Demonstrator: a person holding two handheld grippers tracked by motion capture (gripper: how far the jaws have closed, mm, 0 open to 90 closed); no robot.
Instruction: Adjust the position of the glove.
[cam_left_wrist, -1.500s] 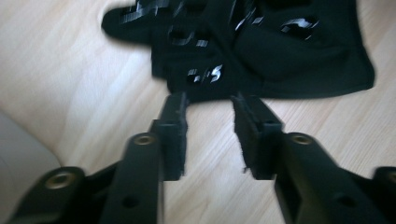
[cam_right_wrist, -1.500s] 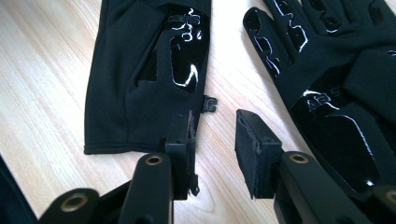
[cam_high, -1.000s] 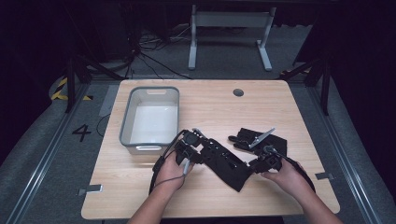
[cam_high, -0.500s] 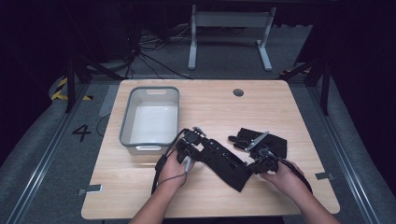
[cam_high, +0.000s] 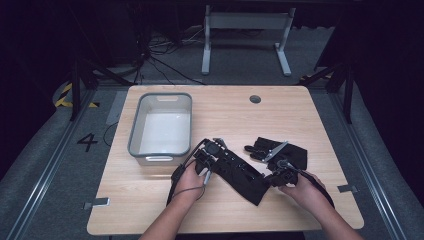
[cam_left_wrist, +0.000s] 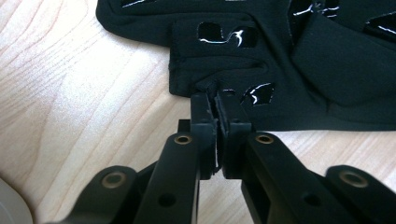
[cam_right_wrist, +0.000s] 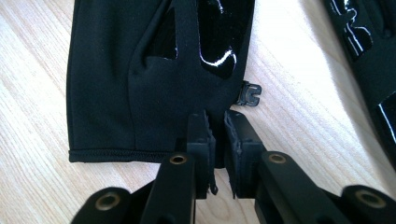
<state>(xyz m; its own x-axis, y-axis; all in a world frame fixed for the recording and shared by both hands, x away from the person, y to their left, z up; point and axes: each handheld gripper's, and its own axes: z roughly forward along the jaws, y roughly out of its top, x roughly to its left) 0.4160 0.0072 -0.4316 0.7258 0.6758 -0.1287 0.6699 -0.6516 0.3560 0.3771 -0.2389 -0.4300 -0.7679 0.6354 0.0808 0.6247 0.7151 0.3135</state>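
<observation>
So the black glove (cam_high: 239, 172) is lying flat on the wooden table (cam_high: 300, 115), near the front edge, stretched diagonally between the two hands. The left gripper (cam_left_wrist: 215, 100) has just been closing and now its jaws are pinched tight on the fingertip end of the glove, with a fold of fabric squeezed between the pads. The right gripper (cam_right_wrist: 217, 122) has been closing too and has the cuff end nipped between its jaws, right beside the little plastic clip (cam_right_wrist: 249, 94). Only a thin bite of cloth on both sides, tbh.

If the plan is to lift it, I'd say bring both hands up together and keep the fabric lightly taut, because those shallow edge grips look like they could slip if one side yanks ahead of the other. Also worth watching that the clip doesn't snag.

A second glove (cam_high: 277, 150) sits just behind the right hand (cam_high: 306, 189), crumpled, with a pale stripe across it, near the first one, and I can't tell if they touch.

The grey bin (cam_high: 135, 132) is over on the left half of the table, close to the left hand (cam_high: 189, 179). From the high view it looks empty, just a bare white floor inside.
</observation>
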